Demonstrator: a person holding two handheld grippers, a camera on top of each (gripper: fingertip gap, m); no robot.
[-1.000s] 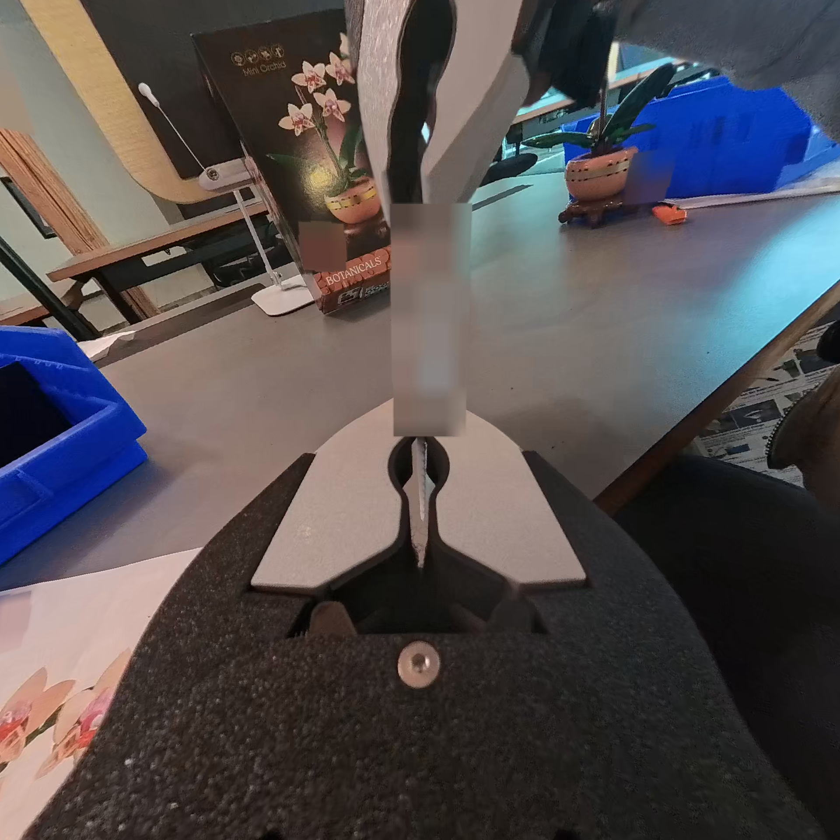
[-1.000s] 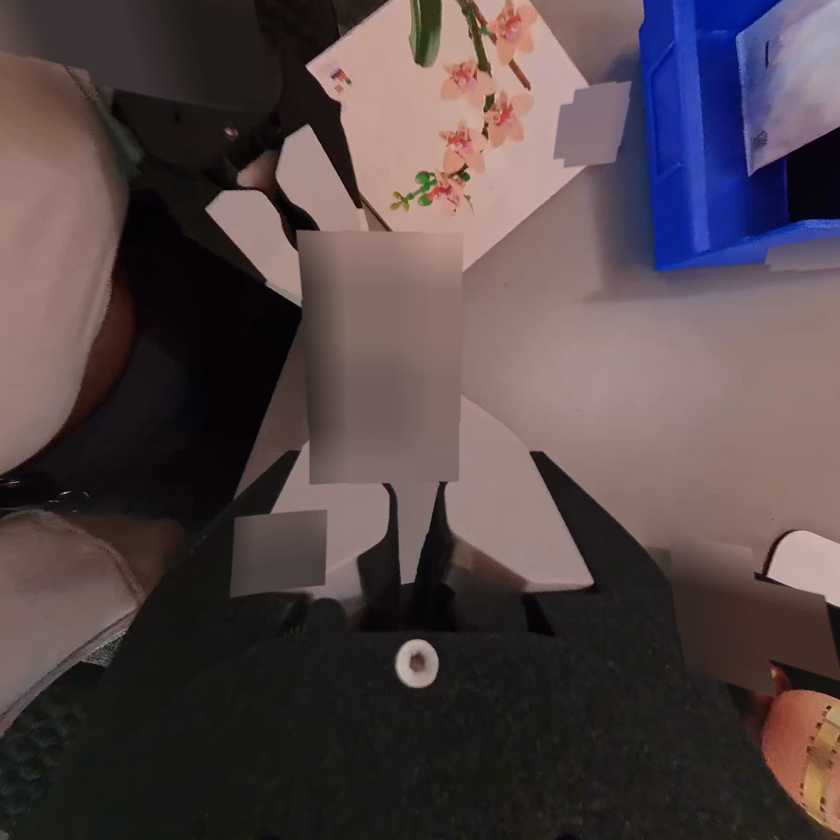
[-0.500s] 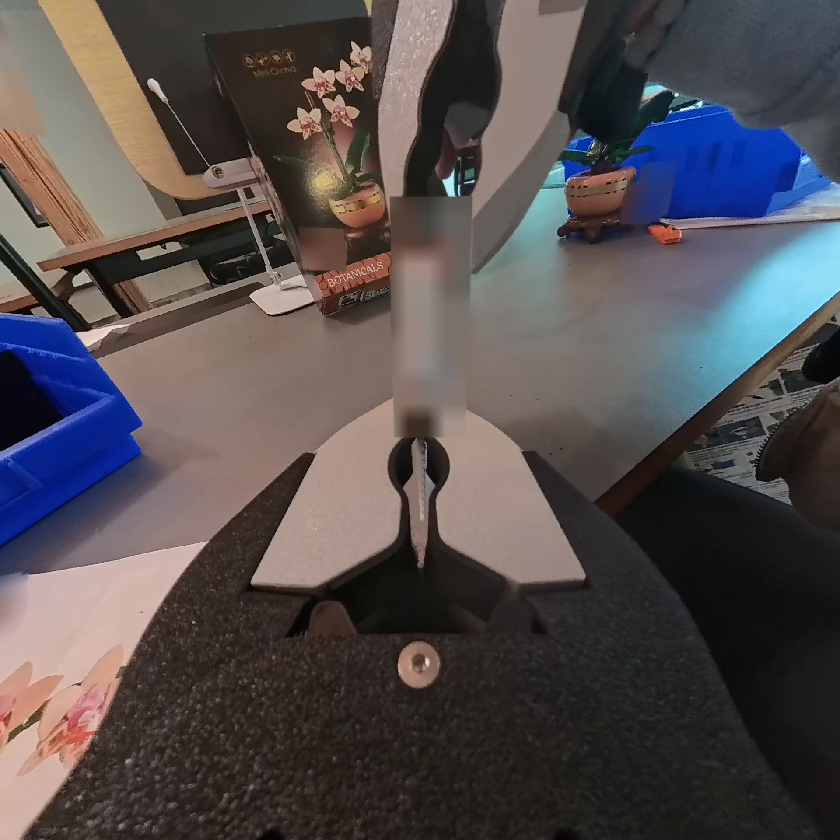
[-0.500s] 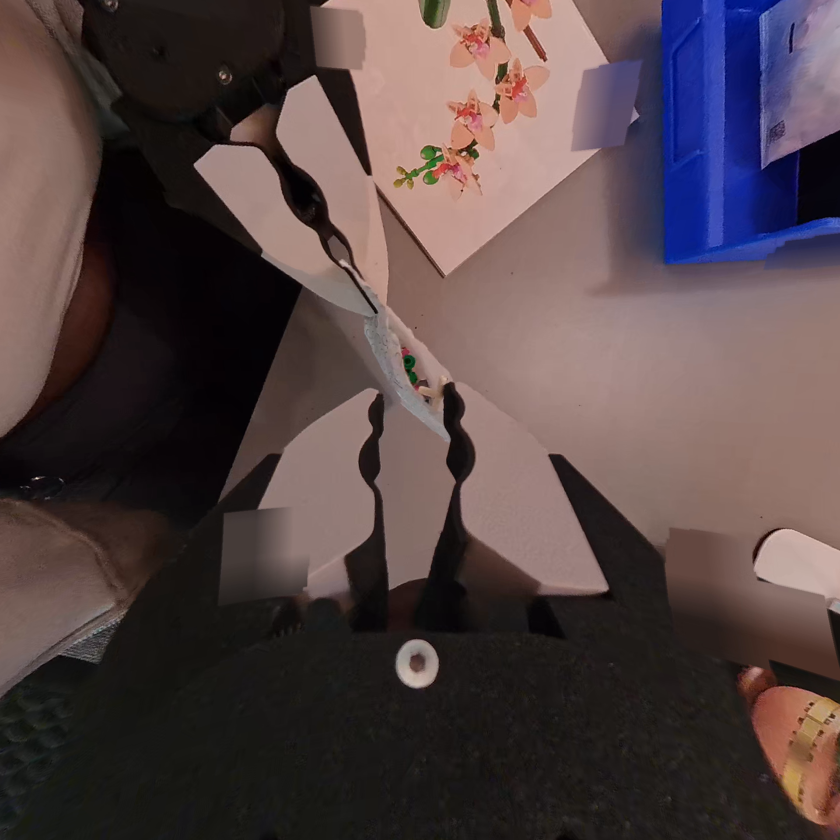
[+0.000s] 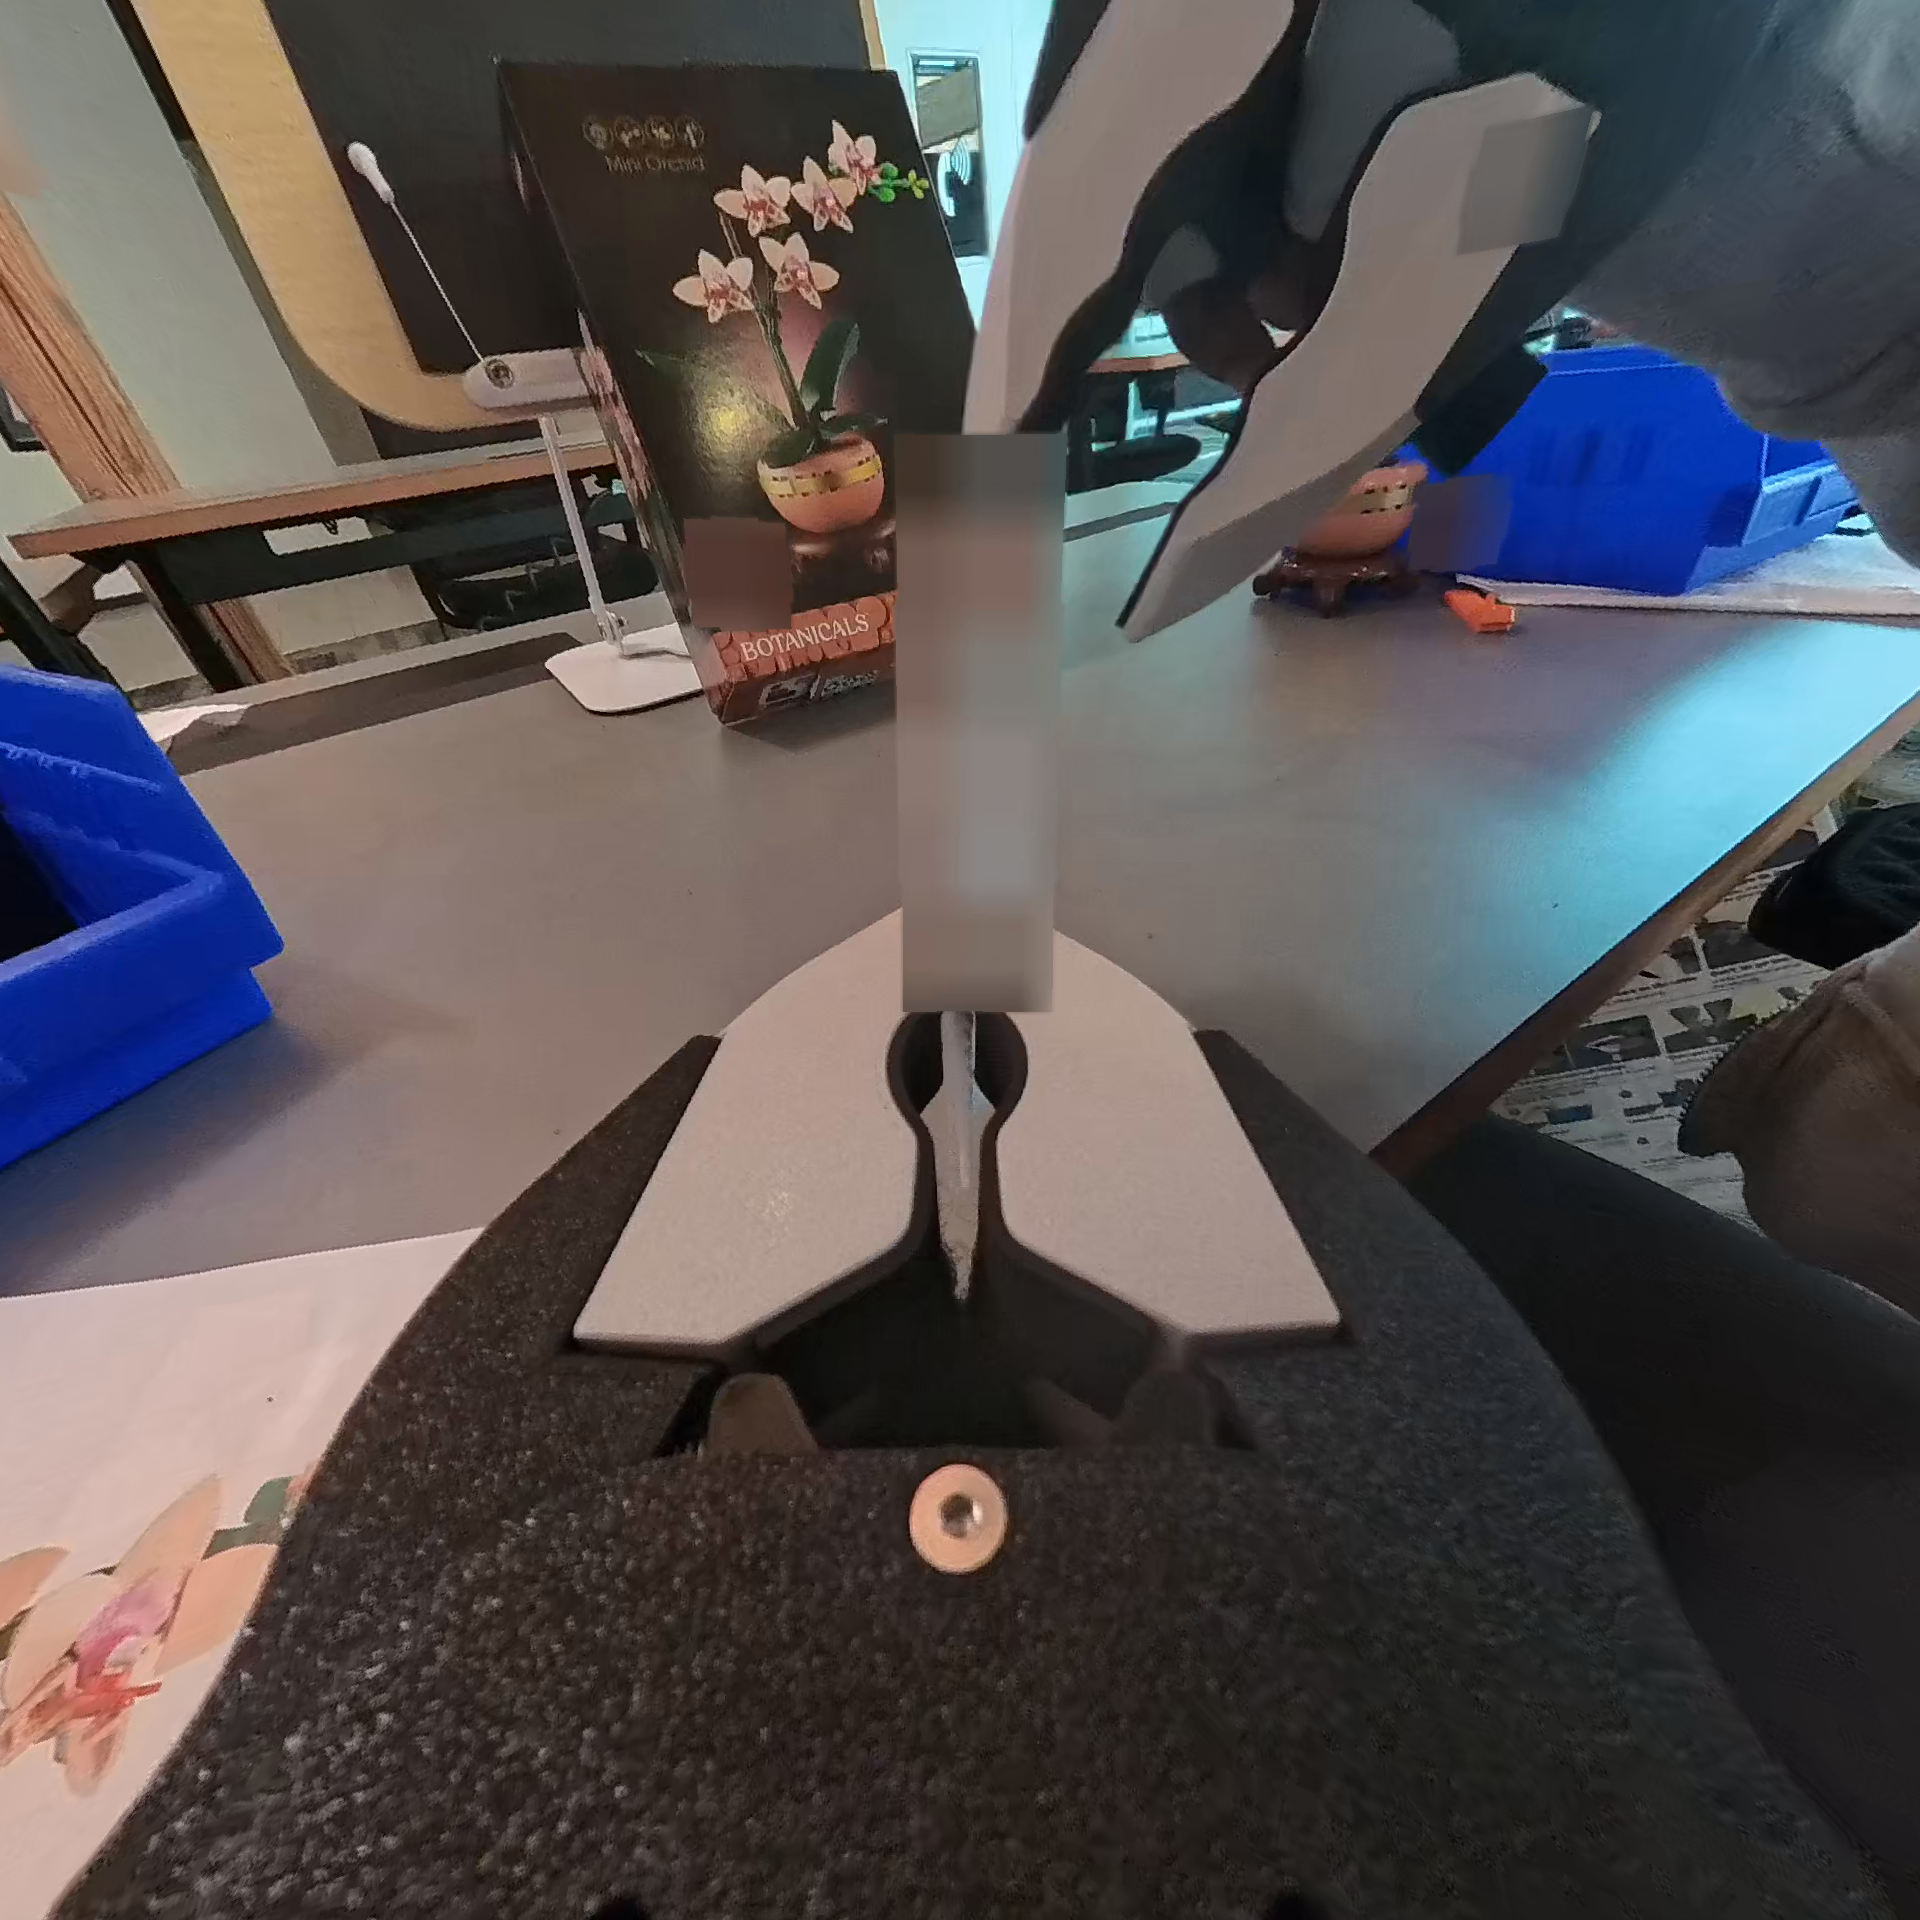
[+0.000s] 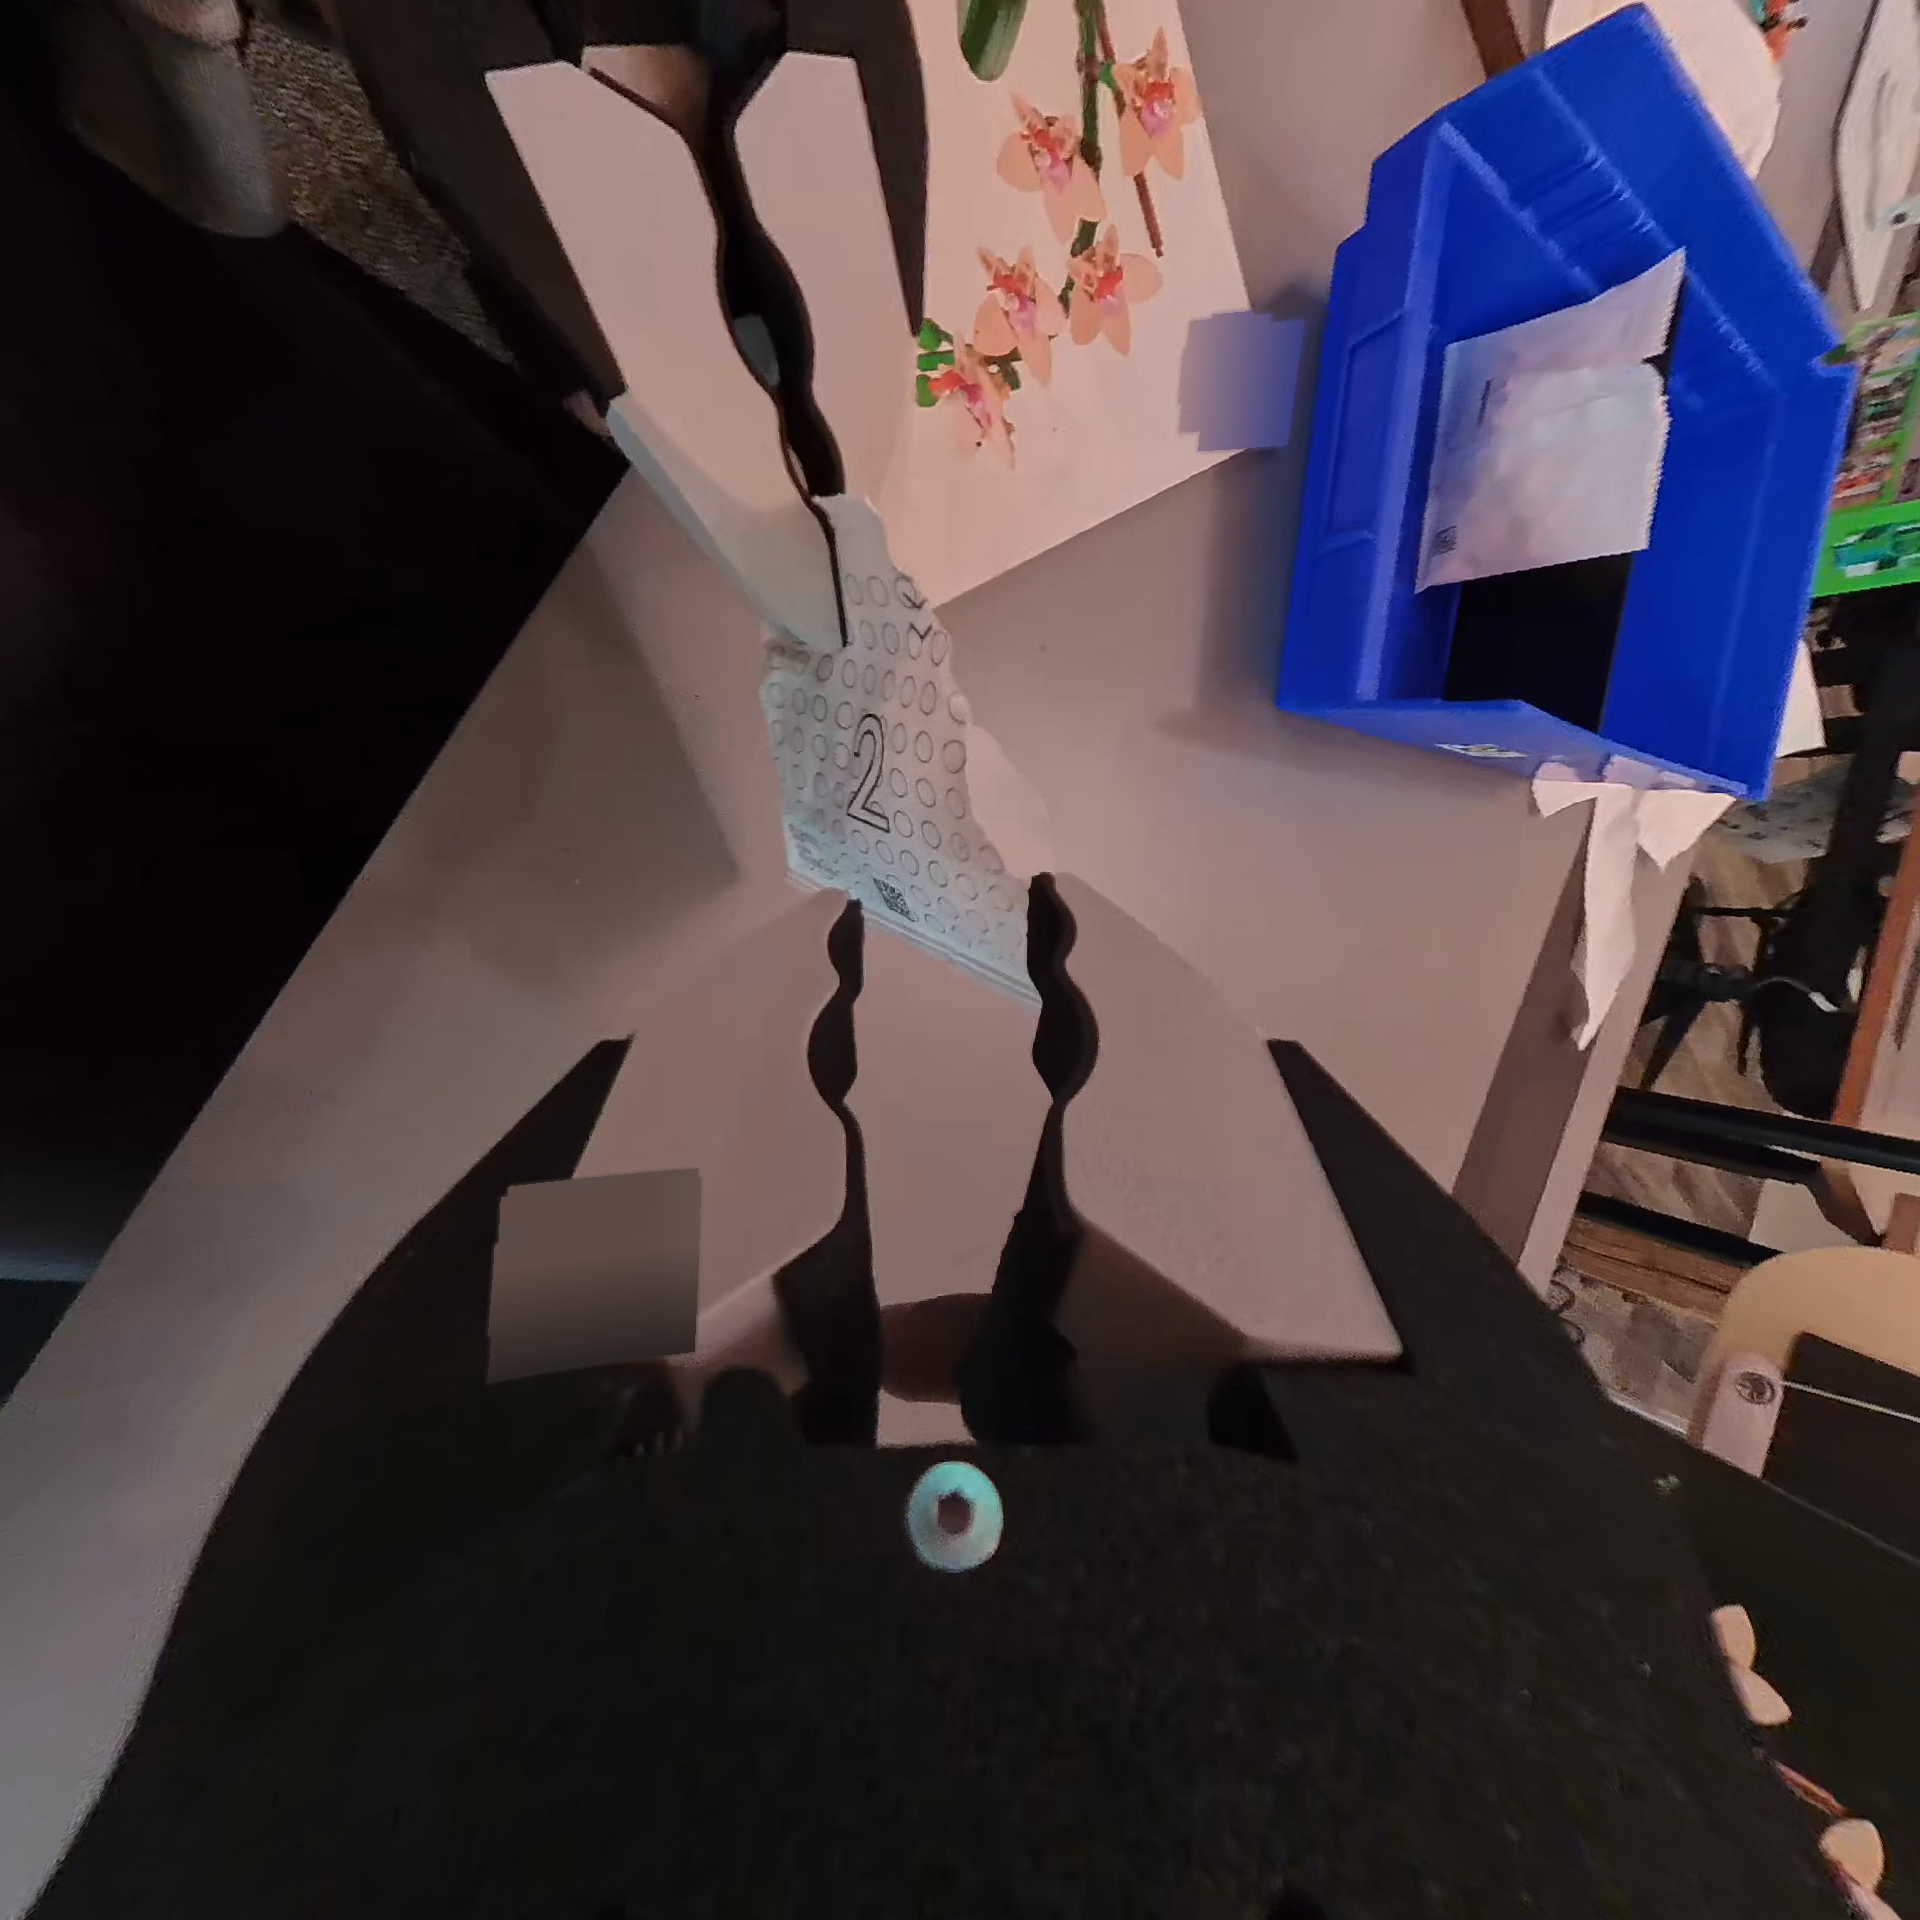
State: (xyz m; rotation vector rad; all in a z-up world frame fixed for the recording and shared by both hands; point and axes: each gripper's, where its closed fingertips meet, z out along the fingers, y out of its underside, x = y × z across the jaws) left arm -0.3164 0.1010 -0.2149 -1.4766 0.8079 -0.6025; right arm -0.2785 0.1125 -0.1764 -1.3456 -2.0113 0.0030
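Note:
My left gripper [image 5: 971,987] is shut on the edge of a small white paper bag [image 5: 961,1164], which stands edge-on between its pads above the grey table [image 5: 1351,831]. In the right wrist view the bag [image 6: 883,769], printed with small circles, hangs from the left gripper [image 6: 831,613]. My right gripper [image 6: 945,904] is open, with the bag's lower end just at its fingertips and the jaws not closed on it. In the left wrist view the right gripper [image 5: 1081,520] hangs open above and behind the bag.
A dark box with an orchid picture [image 5: 727,364] and a white stand [image 5: 623,675] are behind. A potted model orchid [image 5: 1351,520] and blue bins [image 5: 1662,468] are at back right. A blue bin [image 6: 1558,416] holding a white bag and an orchid booklet [image 6: 1091,260] lie on the table. The table edge [image 5: 1662,935] runs right. Across from one pair of fingers to the other is roughly 6 centimetres.
My right gripper has opened, let go of the bag and drawn back from it. My left gripper stays shut on the bag.

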